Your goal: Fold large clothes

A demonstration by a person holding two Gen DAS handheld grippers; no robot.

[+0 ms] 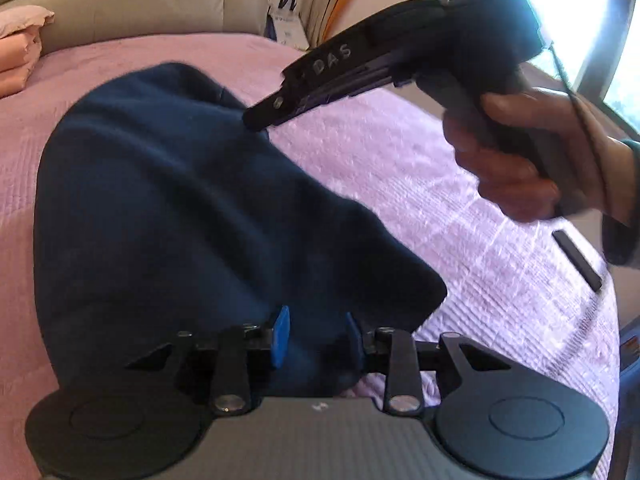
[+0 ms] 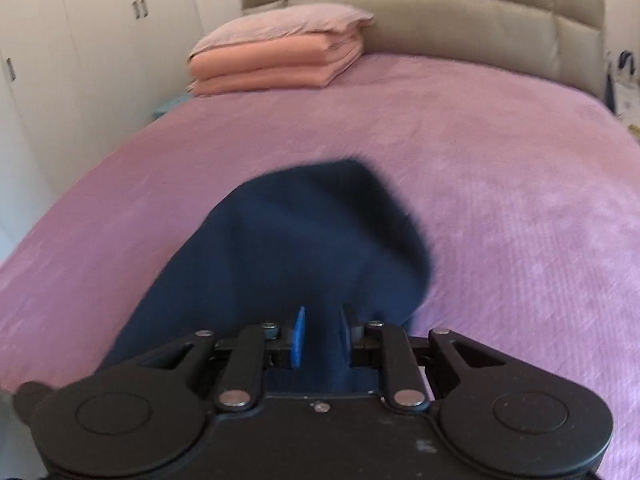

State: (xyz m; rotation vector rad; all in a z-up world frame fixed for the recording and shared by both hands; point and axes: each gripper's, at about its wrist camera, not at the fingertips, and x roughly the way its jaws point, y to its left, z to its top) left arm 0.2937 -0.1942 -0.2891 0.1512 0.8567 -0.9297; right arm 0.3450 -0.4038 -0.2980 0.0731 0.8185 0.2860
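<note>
My left hand-held gripper (image 1: pixel 316 334) and right hand-held gripper (image 2: pixel 322 334) seem clamped on a dark navy fabric garment (image 1: pixel 180 208) – bunched, blurred, on the pink quilted bed (image 1: pixel 460 200) – folding barely begun.

A home bedroom: a wide bed (image 2: pixel 500 184) under a lilac cover, a padded beige headboard (image 2: pixel 460 12) behind it, a pillow (image 2: pixel 280 26) on folded peach blankets (image 2: pixel 272 66) at its far-left corner, and white wardrobe doors (image 2: pixel 100 20) alongside.
</note>
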